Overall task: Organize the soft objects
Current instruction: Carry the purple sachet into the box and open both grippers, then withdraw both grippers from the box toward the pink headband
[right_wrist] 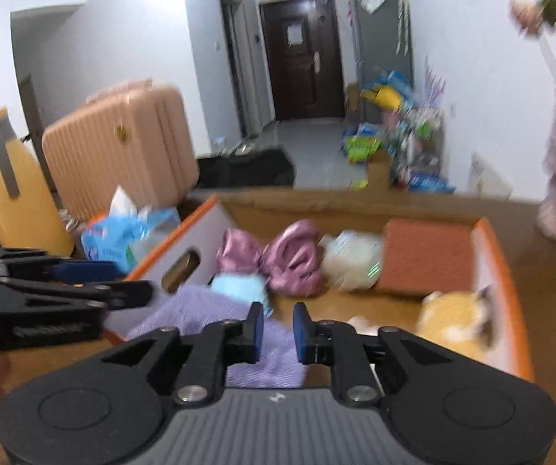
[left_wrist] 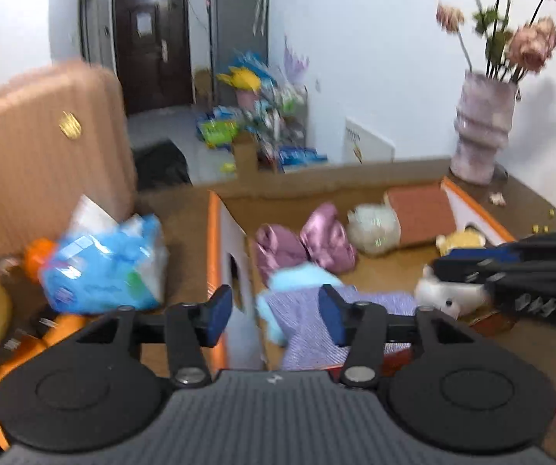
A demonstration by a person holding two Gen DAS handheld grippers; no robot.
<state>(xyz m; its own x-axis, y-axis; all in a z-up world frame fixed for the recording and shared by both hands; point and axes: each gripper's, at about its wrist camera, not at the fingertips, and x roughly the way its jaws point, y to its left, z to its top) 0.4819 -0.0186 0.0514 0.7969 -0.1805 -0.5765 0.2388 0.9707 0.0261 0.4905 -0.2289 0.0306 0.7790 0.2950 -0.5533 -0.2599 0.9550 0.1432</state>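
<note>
Both grippers hang empty over the near end of the box, which I read as the gap between one drop and the next pick. On my left gripper [left_wrist: 276,316] the blue pads stand well apart with nothing between them; the lilac cloth [left_wrist: 316,325] only shows through the gap, lying lower down. My right gripper [right_wrist: 278,329] has a much narrower gap, yet its pads press on nothing either, and the same lilac cloth [right_wrist: 216,317] sits beyond and below them.

Each tool points forward and slopes down toward the box, side by side, the right one reaching in from the right edge of the left view. That pose suits looking over the contents before choosing a piece.

Outward from the tips, the cloth drapes over the near left wall of the box [left_wrist: 216,240], partly in and partly hanging out, so I judge it the piece most in need of tucking in. A pale blue soft thing [left_wrist: 301,275] lies touching it. Further in sit a pink satin bow [left_wrist: 305,244], a white plush [left_wrist: 374,226] and a flat orange-brown pad [left_wrist: 419,213] against the far wall. At the near right lie a yellow plush [right_wrist: 452,321] and a small white toy [left_wrist: 448,296].

Outside the box, on the left, I see a blue plastic pack [left_wrist: 103,263] and a peach suitcase [left_wrist: 45,143]; far right stands a vase [left_wrist: 483,131] of flowers.
</note>
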